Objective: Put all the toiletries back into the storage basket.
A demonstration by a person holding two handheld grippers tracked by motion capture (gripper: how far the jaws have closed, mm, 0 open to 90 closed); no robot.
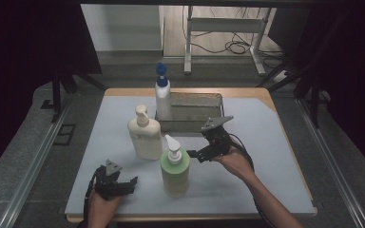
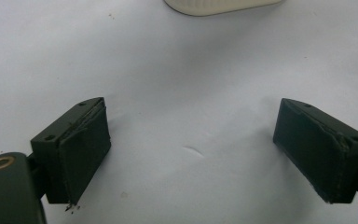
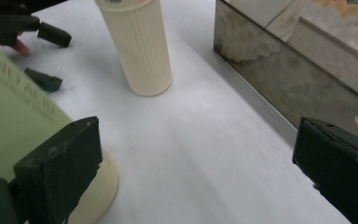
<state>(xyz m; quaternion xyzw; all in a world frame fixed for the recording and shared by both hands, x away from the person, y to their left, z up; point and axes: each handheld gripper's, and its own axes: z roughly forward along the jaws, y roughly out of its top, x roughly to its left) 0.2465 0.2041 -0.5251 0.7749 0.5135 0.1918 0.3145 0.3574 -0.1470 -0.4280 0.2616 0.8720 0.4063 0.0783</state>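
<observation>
Green bottle [image 1: 175,172] stands upright near the table's [image 1: 275,190] front edge, about midway along it, its pump head at the top. It lies just to the left of the right gripper [image 1: 196,155], whose spread jaws point leftward at its upper body. In the right gripper view the green bottle [image 3: 14,116] sits against the left jaw on its outer side; nothing lies between the jaws but bare table, so it is not held. Whether that jaw actually touches the bottle I cannot quite tell. The bottle's long axis is vertical, so a grip would have to come across its body from the side, and the right hand is clearly the nearer one.

That right hand [image 1: 235,161] reaches in from the front right corner, forearm angled toward the table's middle, gripper level with the bottle's shoulder. The left gripper [image 1: 123,186] rests low by the front left corner, jaws spread over bare table and holding nothing. A cream bottle [image 1: 145,135] stands behind the green one, and a blue-capped bottle [image 1: 162,95] stands in a grey tray [image 1: 195,107] toward the back edge.
</observation>
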